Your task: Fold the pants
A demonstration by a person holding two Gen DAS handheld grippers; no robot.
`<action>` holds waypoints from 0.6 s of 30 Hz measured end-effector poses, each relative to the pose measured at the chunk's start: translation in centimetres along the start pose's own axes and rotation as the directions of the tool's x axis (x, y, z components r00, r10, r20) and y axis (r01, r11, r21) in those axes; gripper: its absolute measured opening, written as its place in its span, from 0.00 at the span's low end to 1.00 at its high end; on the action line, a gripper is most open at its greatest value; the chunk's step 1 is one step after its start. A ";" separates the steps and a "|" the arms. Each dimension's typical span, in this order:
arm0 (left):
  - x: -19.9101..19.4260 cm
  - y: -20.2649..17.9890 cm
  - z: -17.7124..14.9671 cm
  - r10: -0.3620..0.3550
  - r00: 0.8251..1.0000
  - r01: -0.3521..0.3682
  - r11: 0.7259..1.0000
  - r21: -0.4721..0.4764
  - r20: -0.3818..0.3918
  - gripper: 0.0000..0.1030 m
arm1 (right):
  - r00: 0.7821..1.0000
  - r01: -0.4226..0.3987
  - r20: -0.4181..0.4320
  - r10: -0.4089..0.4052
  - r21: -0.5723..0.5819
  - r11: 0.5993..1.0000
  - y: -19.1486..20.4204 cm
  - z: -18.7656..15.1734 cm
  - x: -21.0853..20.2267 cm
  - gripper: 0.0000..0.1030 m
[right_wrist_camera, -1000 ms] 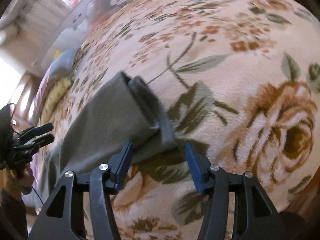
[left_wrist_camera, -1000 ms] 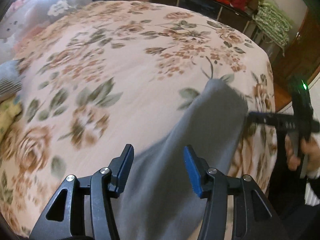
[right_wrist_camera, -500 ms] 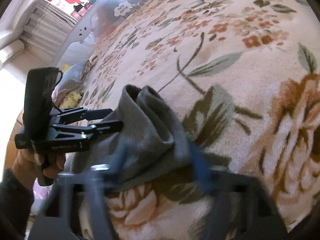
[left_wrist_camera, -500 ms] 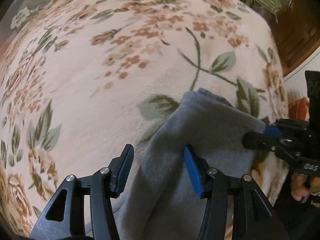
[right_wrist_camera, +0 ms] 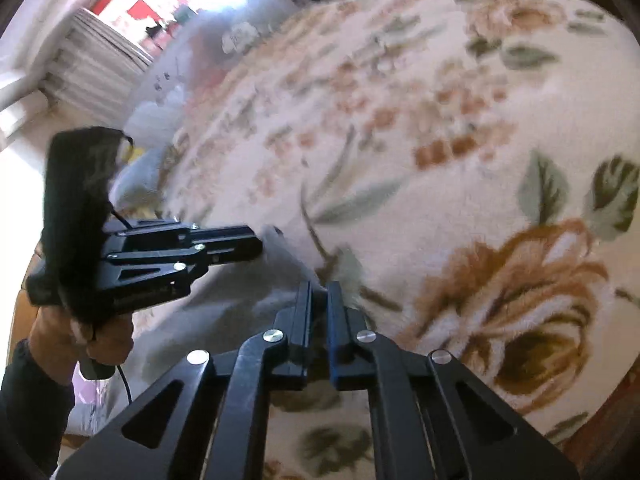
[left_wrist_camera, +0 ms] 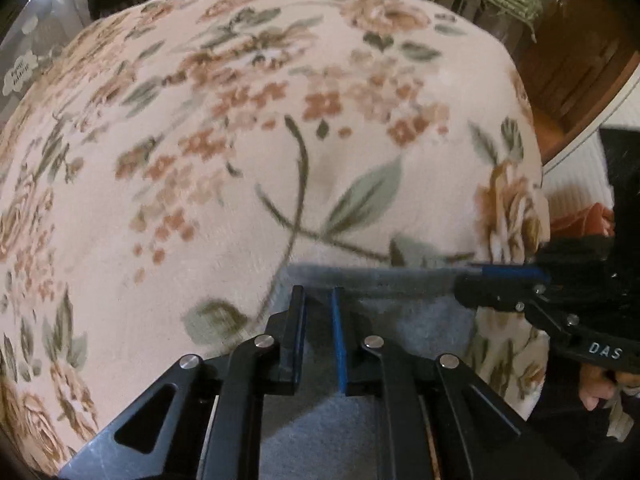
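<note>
left gripper (left_wrist_camera: 318, 300) clamps pants (left_wrist_camera: 404, 312) | right gripper (right_wrist_camera: 319, 294) too (hem)

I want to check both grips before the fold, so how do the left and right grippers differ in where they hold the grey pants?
The left gripper pinches the pants at the left end of their top edge; the right gripper pinches that edge's right end. In the right wrist view the left gripper lies sideways, and in the left wrist view the right one does. Both are shut on the same edge, over the floral blanket.

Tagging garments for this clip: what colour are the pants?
Plain grey pants, no pattern; clearest in the left wrist view, against the floral blanket.
</note>
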State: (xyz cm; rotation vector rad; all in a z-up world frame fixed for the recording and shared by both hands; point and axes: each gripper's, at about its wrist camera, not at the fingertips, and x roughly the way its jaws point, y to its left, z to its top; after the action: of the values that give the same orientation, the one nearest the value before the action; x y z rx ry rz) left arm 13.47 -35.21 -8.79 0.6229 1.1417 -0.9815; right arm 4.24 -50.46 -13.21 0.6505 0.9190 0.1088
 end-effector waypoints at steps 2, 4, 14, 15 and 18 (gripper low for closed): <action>-0.6 0.7 -1.1 -0.006 1.000 0.006 1.000 -0.017 0.004 0.14 | 0.999 0.052 -0.004 -0.052 -0.038 0.998 1.1 0.0 0.4 0.08; -1.9 1.7 -2.3 -0.007 1.000 0.008 0.999 -0.036 0.010 0.21 | 0.995 0.081 -0.051 -0.083 -0.031 0.996 1.4 0.0 1.2 0.10; -5.0 6.6 -3.8 -0.004 1.000 0.007 0.993 -0.116 0.024 0.45 | 1.000 0.008 0.005 -0.008 0.070 0.997 1.5 -2.3 -0.8 0.56; -4.4 6.3 -3.5 -0.017 1.000 0.018 0.994 -0.109 0.012 0.45 | 1.000 -0.001 0.002 0.001 0.081 0.997 1.5 -2.4 -0.7 0.56; -2.3 4.7 -3.0 -0.021 0.999 0.019 0.999 -0.051 -0.038 0.45 | 1.000 0.003 -0.024 -0.001 0.123 0.992 1.2 -2.7 0.5 0.56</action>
State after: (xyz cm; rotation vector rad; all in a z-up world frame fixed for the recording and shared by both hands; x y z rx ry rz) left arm 16.08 -29.83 -7.85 0.5930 1.2057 -0.9586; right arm 2.68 -48.05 -14.08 0.7644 0.9545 0.0582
